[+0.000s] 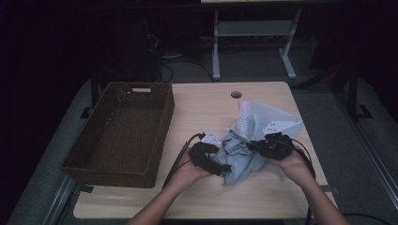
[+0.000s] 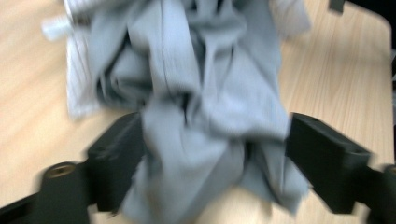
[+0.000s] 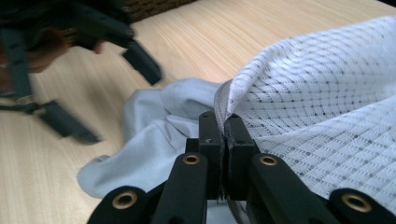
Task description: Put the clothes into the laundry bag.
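Observation:
A crumpled grey cloth (image 1: 240, 157) lies on the wooden table (image 1: 206, 105), partly under a white mesh bag (image 1: 265, 123). My left gripper (image 1: 224, 168) is open, and its jaws stand wide on either side of the grey cloth (image 2: 205, 93) without pinching it. In its own view the left gripper (image 2: 215, 140) is blurred. My right gripper (image 3: 223, 125) is shut on the zippered edge of the white mesh bag (image 3: 322, 107), lifting it a little off the grey cloth (image 3: 154, 140). From the high view the right gripper (image 1: 253, 146) sits at the bag's near edge.
A dark brown wicker basket (image 1: 159, 136) with nothing in it stands on the left half of the table. A round cable hole (image 1: 236, 94) sits near the far edge. Bare wood (image 1: 263, 197) lies between the cloth and the near edge.

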A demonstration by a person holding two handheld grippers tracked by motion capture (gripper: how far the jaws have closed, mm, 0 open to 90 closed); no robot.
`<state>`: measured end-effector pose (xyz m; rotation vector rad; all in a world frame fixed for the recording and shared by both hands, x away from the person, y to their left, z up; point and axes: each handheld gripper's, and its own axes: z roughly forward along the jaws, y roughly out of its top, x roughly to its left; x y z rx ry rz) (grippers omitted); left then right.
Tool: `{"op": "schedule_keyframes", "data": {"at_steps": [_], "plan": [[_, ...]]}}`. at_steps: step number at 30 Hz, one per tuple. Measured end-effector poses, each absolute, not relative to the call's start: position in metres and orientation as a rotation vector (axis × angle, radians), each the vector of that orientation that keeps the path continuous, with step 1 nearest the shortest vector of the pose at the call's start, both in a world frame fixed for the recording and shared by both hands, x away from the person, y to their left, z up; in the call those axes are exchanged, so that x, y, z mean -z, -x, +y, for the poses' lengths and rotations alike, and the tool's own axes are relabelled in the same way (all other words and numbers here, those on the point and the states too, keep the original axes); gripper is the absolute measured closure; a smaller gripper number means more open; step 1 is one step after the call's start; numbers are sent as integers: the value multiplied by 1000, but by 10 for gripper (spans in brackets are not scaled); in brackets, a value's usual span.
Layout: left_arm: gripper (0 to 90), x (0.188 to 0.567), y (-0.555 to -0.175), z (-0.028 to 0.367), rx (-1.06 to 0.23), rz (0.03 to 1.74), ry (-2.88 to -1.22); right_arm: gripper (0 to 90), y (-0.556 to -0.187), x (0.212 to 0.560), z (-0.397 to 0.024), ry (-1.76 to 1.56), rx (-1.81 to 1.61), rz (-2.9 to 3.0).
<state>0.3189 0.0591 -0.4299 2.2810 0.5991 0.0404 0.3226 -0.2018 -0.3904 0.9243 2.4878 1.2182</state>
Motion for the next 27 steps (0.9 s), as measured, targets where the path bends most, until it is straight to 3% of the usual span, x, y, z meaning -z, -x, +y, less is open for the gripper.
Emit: {"op": "schedule_keyframes", "data": {"at_steps": [6, 8, 13, 16, 18, 27], "plan": [[138, 449, -314, 45, -35, 571, -2362, 874, -326, 395, -204, -945, -1194, 2495], [185, 454, -314, 36, -45, 545, -2388, 874, -327, 397, -204, -946, -1191, 2499], [430, 459, -314, 27, -109, 514, -2427, 874, -327, 399, -203, -945, -1177, 2509], [672, 457, -316, 28, -96, 485, -2430, 873, -326, 400, -201, -942, -1164, 2515], [772, 458, -317, 30, -79, 498, -2415, 873, -327, 401, -201, -945, -1155, 2522], [812, 435, -322, 55, -90, 552, -2276, 874, -319, 396, -189, -912, -1186, 2568]]}}
